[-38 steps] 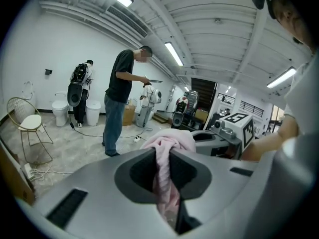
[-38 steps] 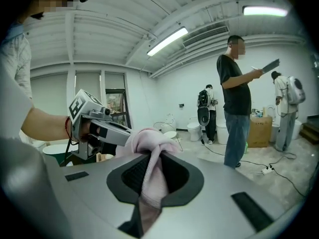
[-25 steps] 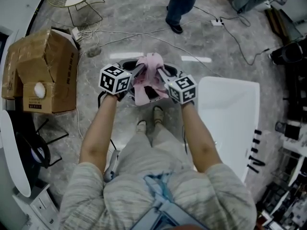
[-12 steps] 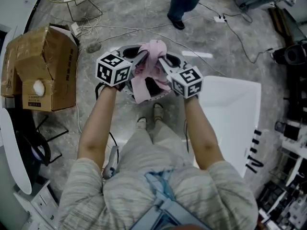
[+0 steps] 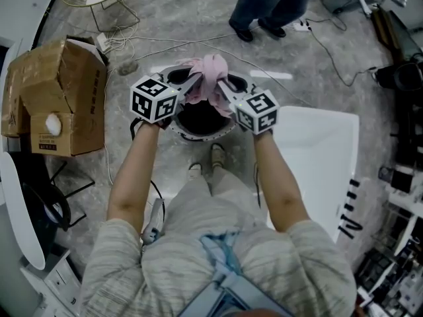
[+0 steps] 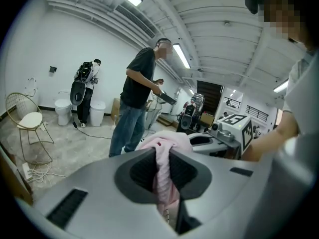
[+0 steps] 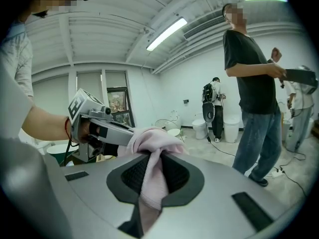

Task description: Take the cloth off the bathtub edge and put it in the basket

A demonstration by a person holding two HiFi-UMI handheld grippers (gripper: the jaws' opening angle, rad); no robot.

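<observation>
Since a second ago both hands have carried the cloth [image 5: 210, 74] toward the top of the frame. It hung down over the mouth of the basket [image 5: 201, 119] then; now it is bunched high, and the basket's dark inside shows below it.

The left tongs [image 5: 193, 86] and right tongs [image 5: 223, 90] are each nearly closed, pinching a fold of cloth between their ribbed pads. The bundle sits over the basket's upper rim in the head view, not over its middle.

Let go here, I judge it could drape over that rim or slide out onto the floor [image 5: 198, 25] among the cables [image 5: 172, 41]. If one pair opens first, the cloth may swing sideways, and a fold could catch in the ribbing and drag back out.
</observation>
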